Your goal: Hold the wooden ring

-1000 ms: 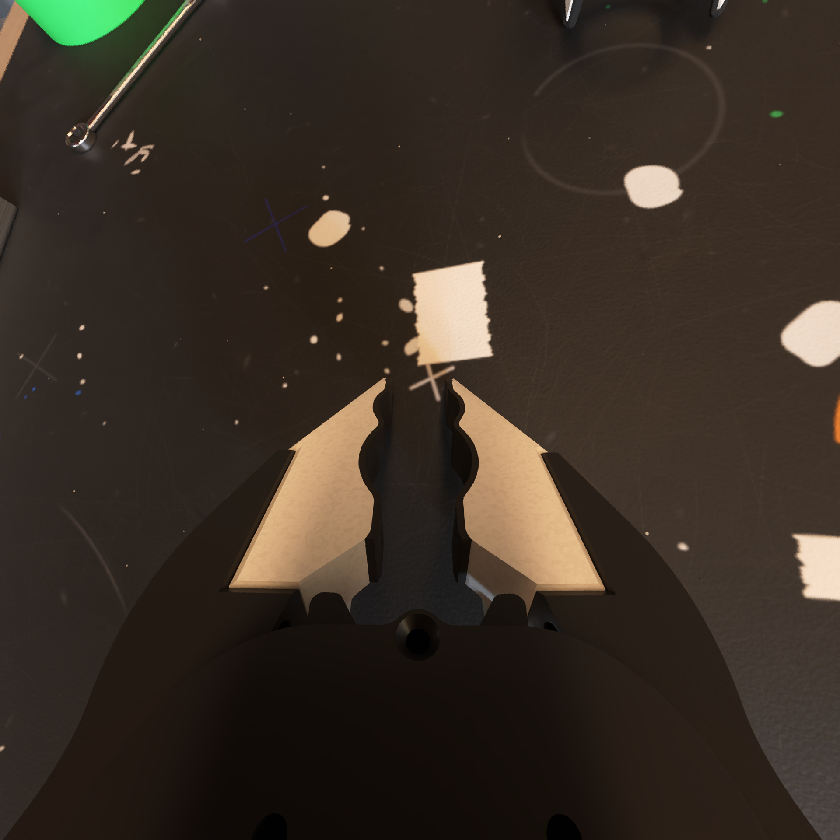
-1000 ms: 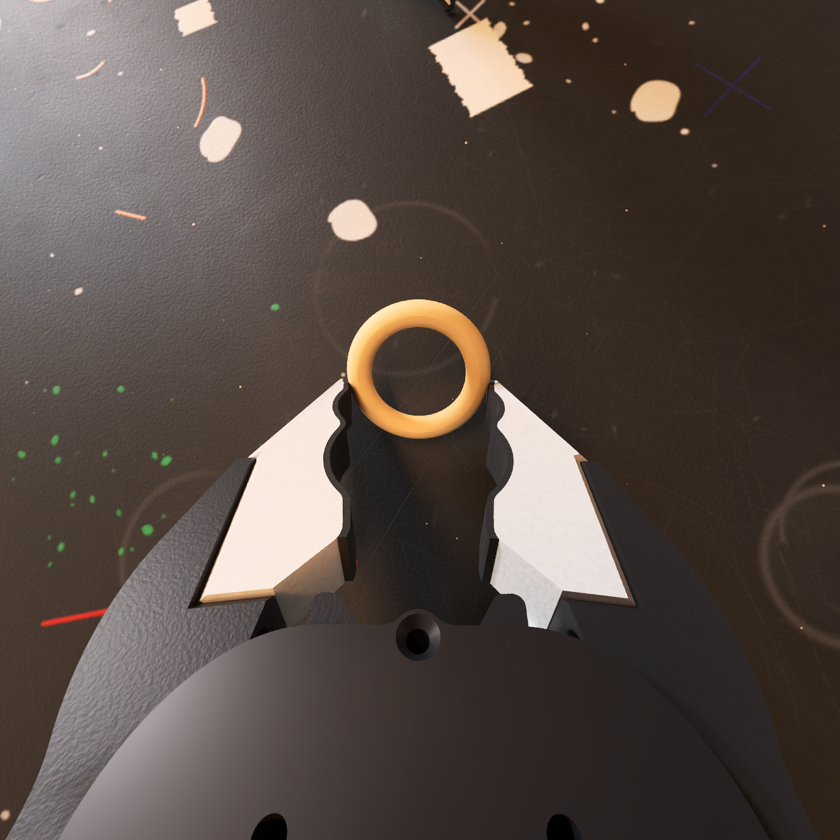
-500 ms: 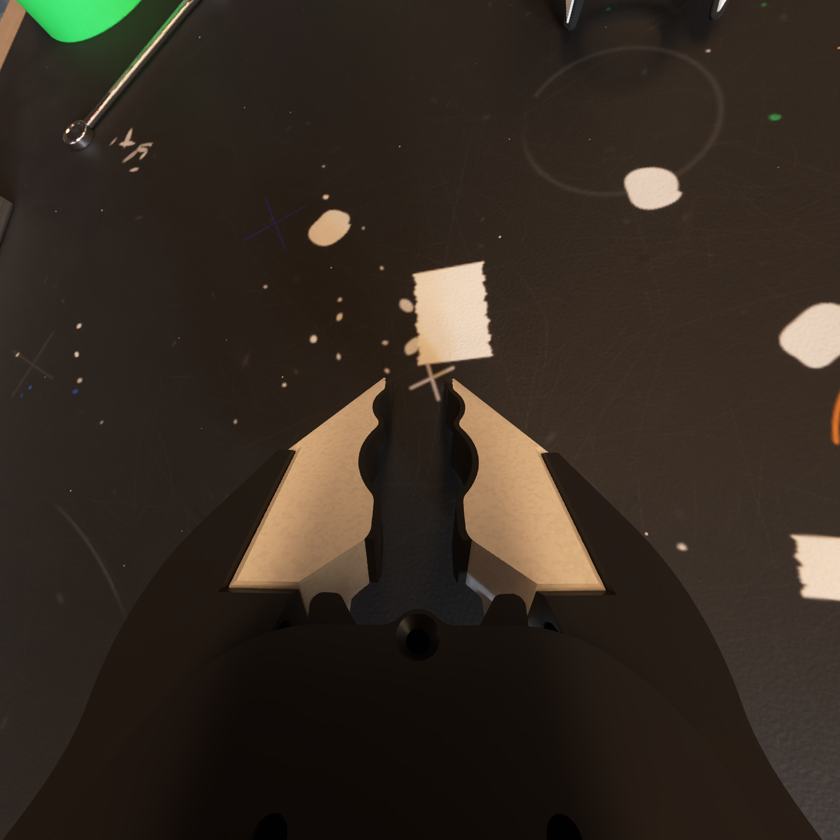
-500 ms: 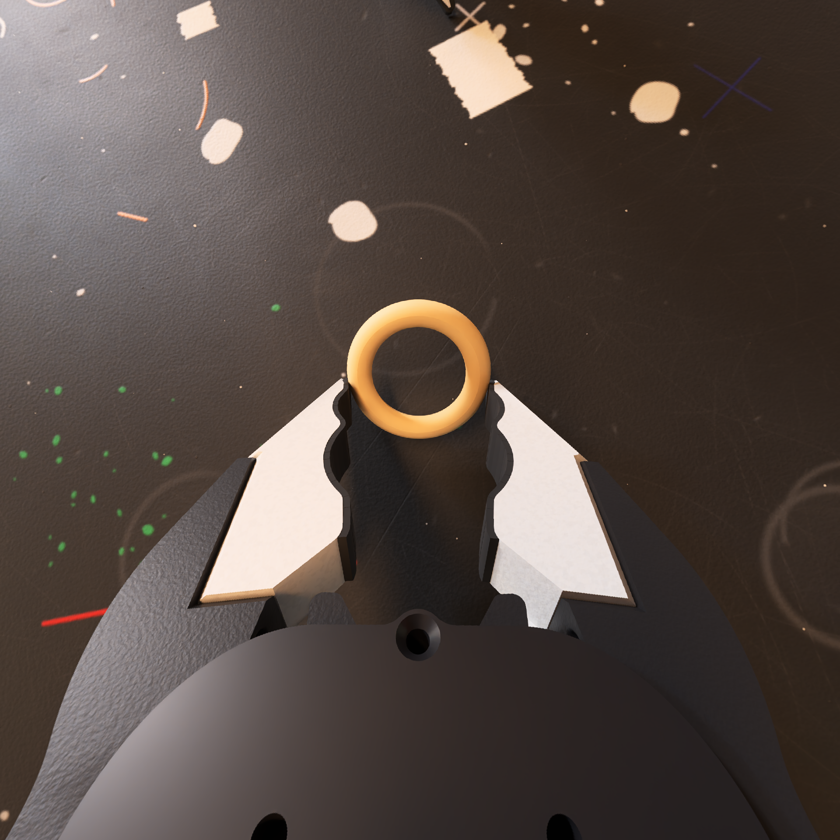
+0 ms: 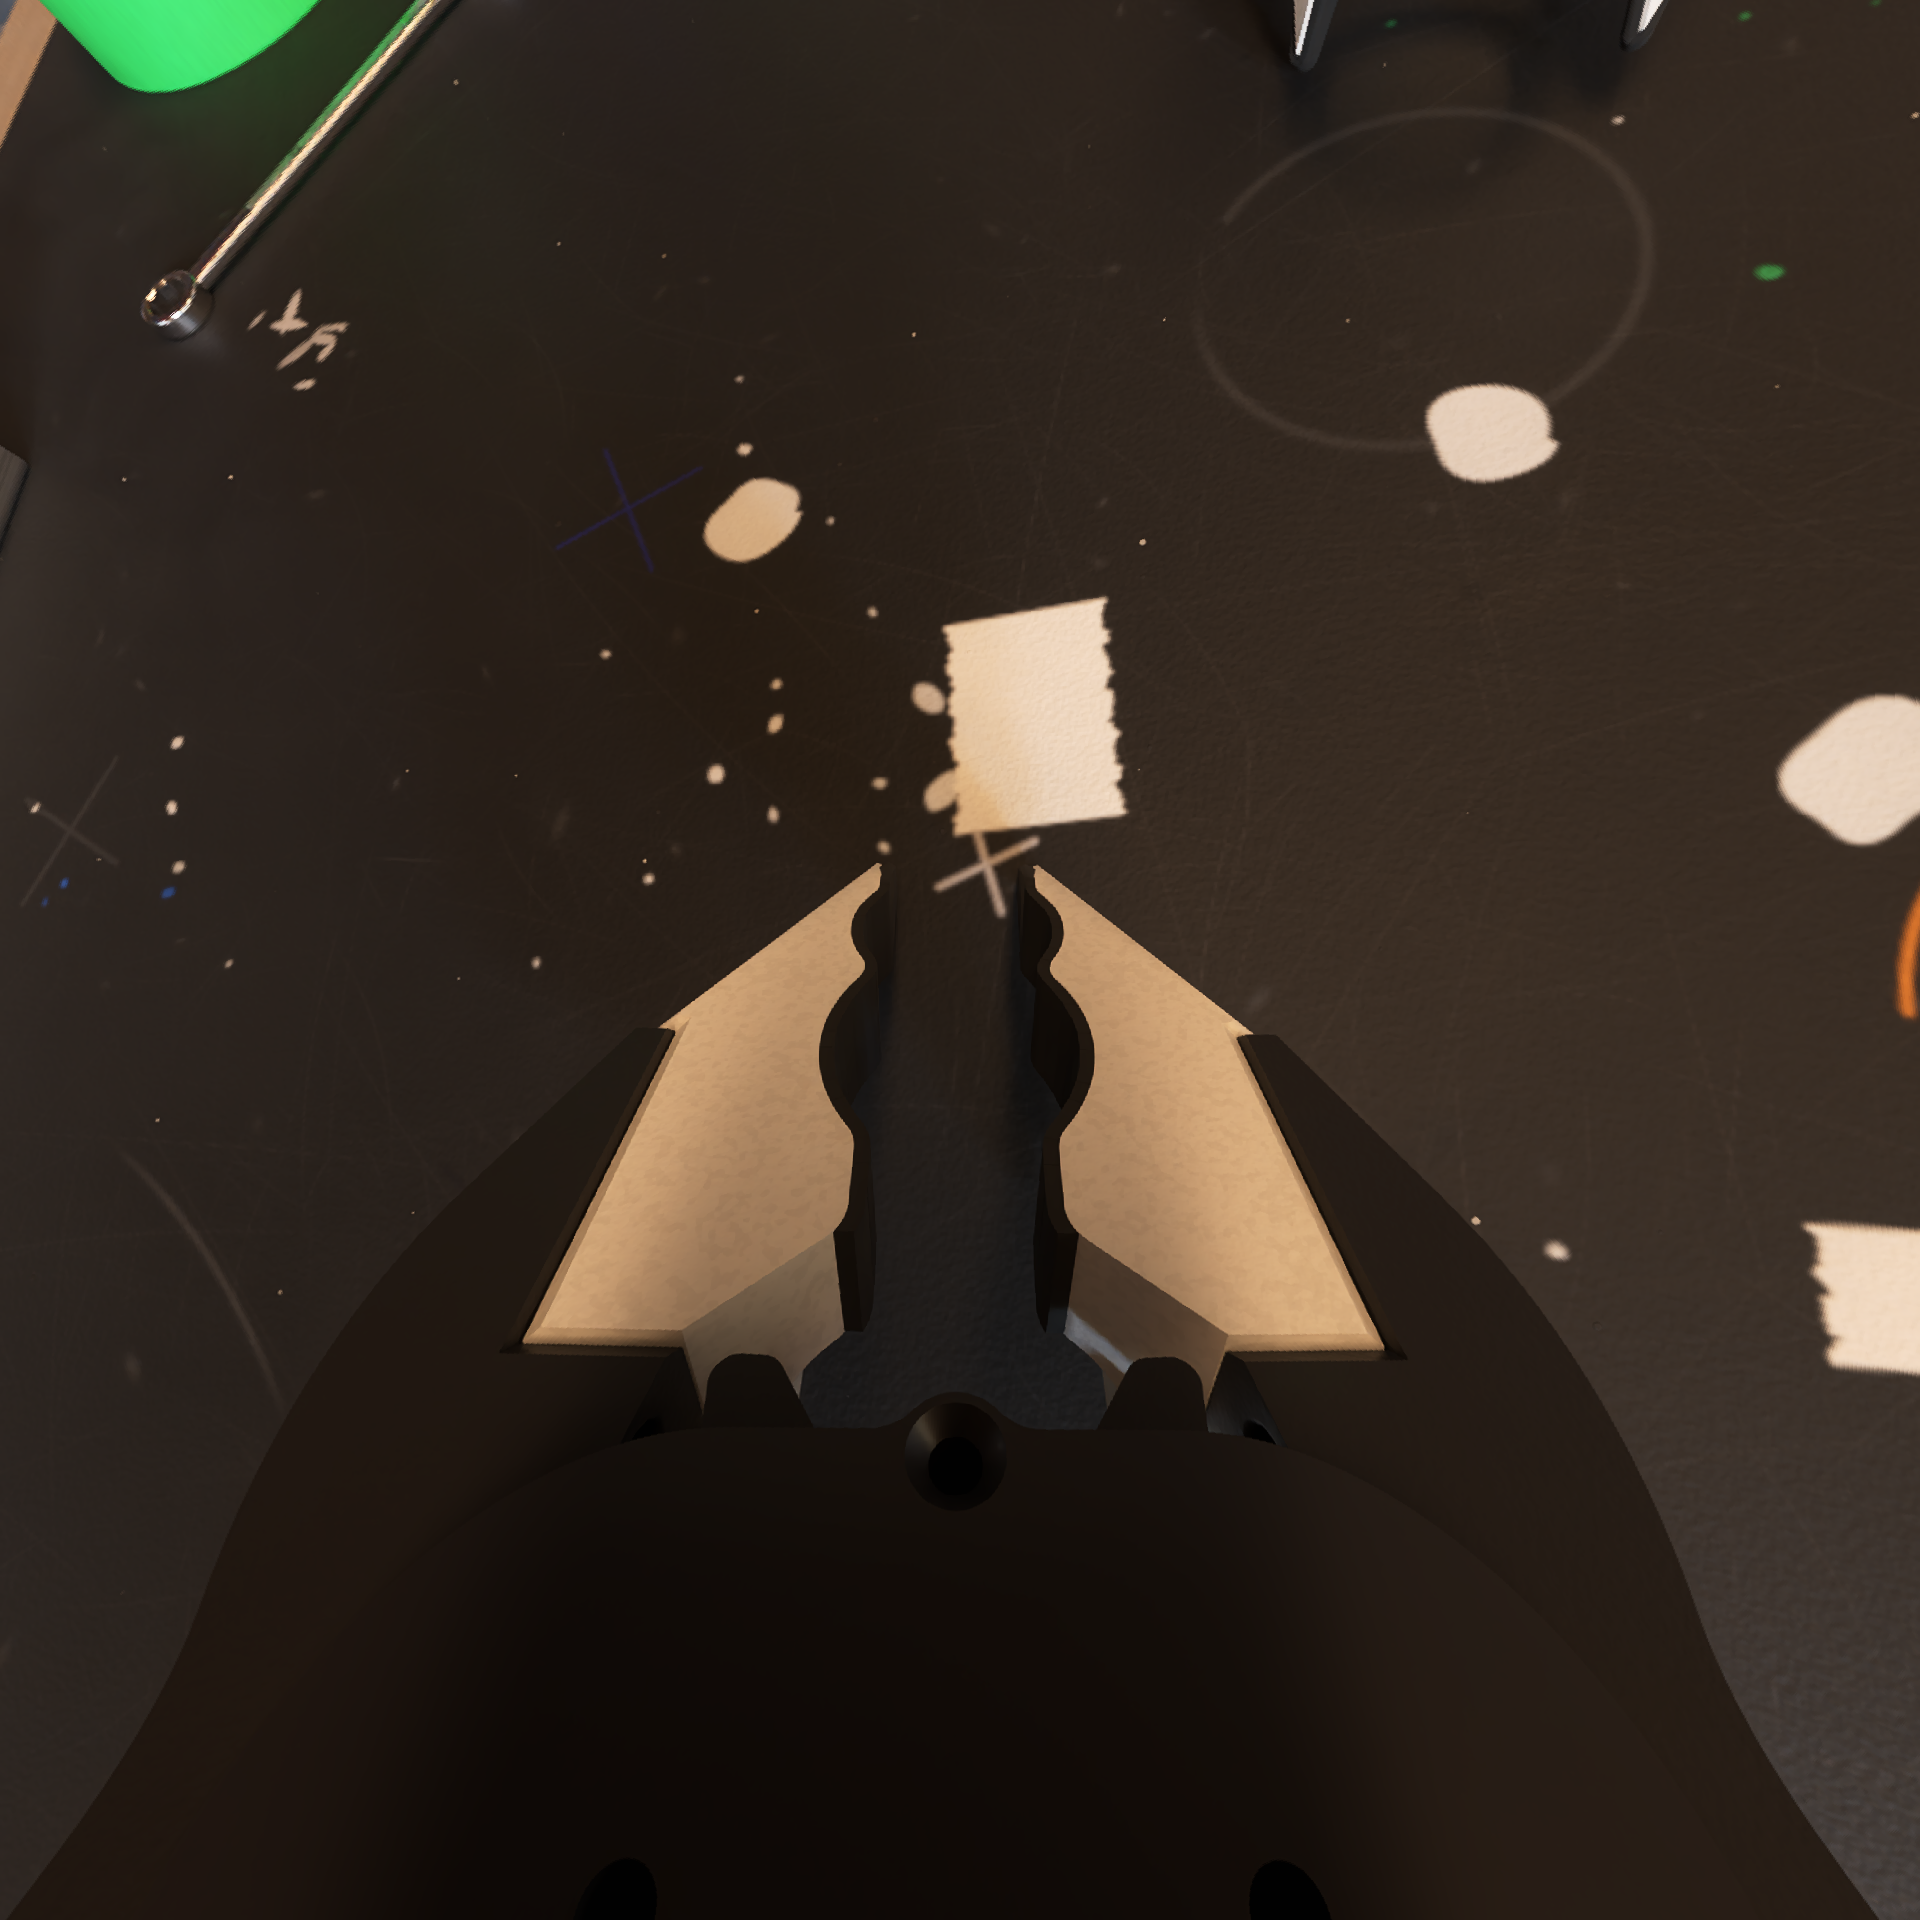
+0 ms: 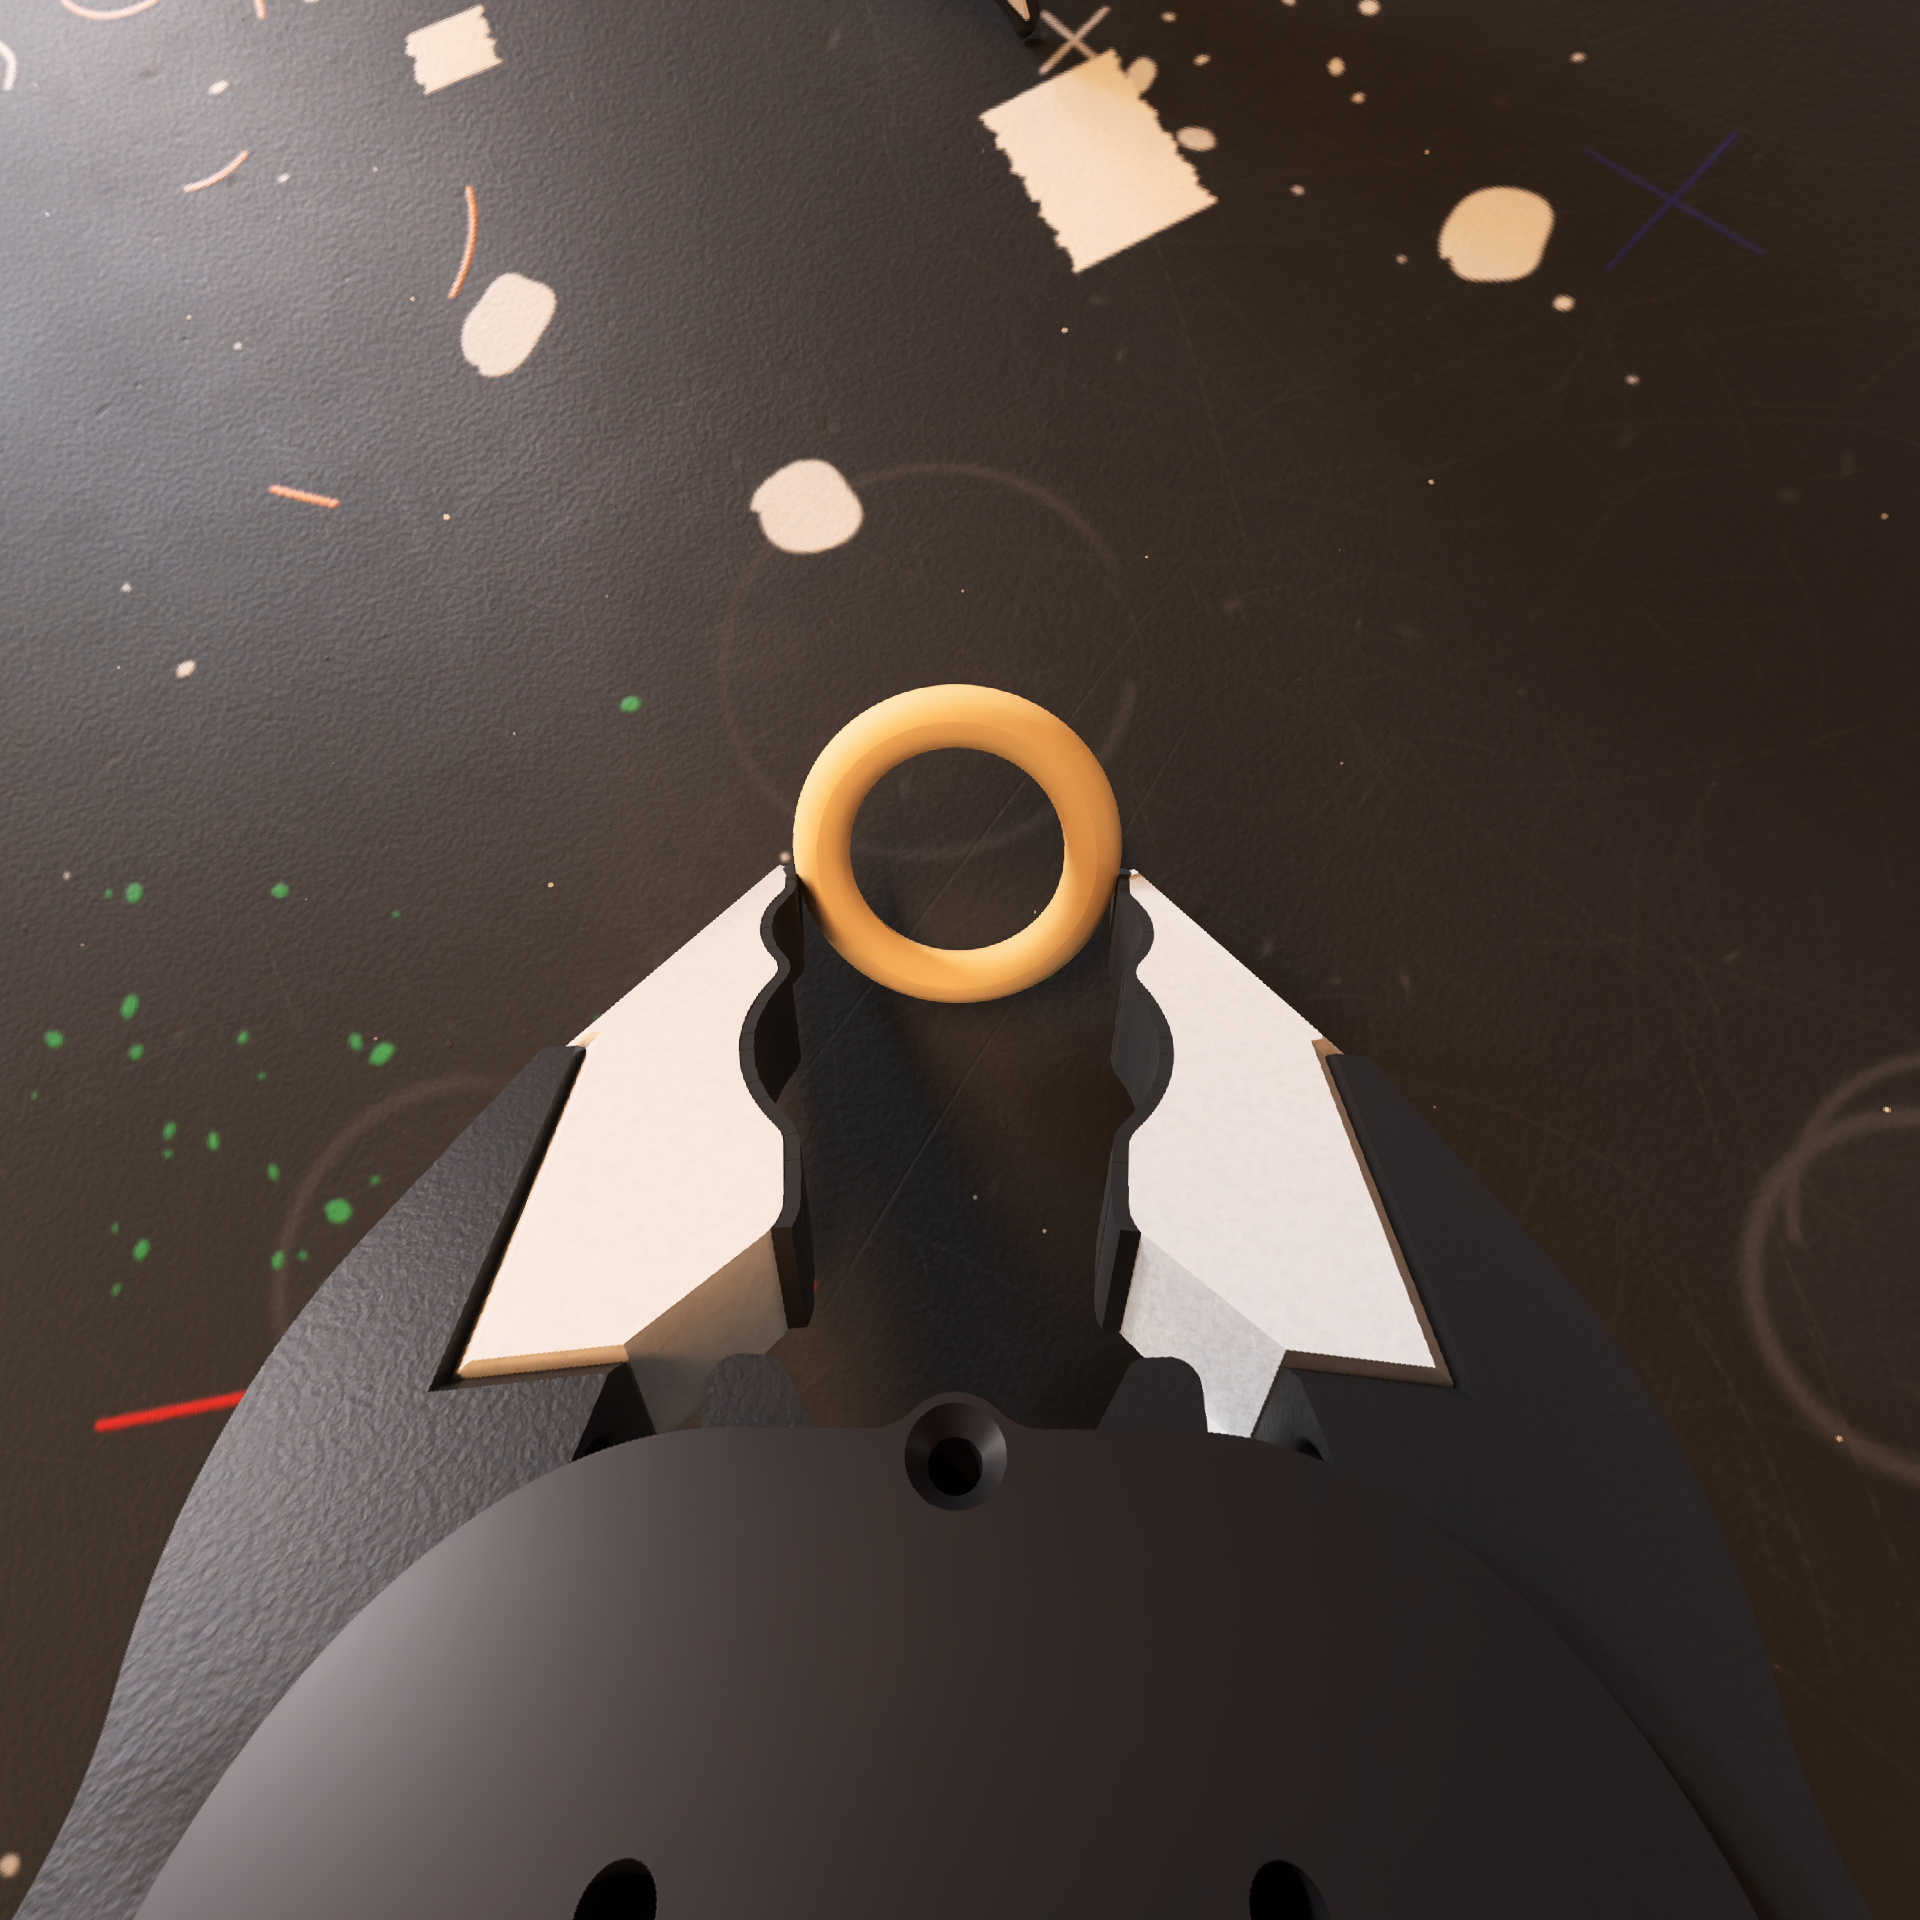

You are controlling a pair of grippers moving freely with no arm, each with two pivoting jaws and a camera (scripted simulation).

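Right wrist view showed the right gripper (image 6: 956, 878) clamping the wooden ring (image 6: 826, 883) between its fingertips above the dark, paint-flecked bench (image 6: 1455, 727). The left gripper (image 5: 956, 883) held nothing, fingers narrowly parted. No legible writing appeared.

You see a honey-tan wooden ring (image 6: 956, 842) over a black tabletop (image 6: 1455, 727) speckled cream, with green flecks at nine o'clock. At eleven o'clock in the left wrist view, a bright green object (image 5: 177, 42) beside a chrome rod (image 5: 301, 171).
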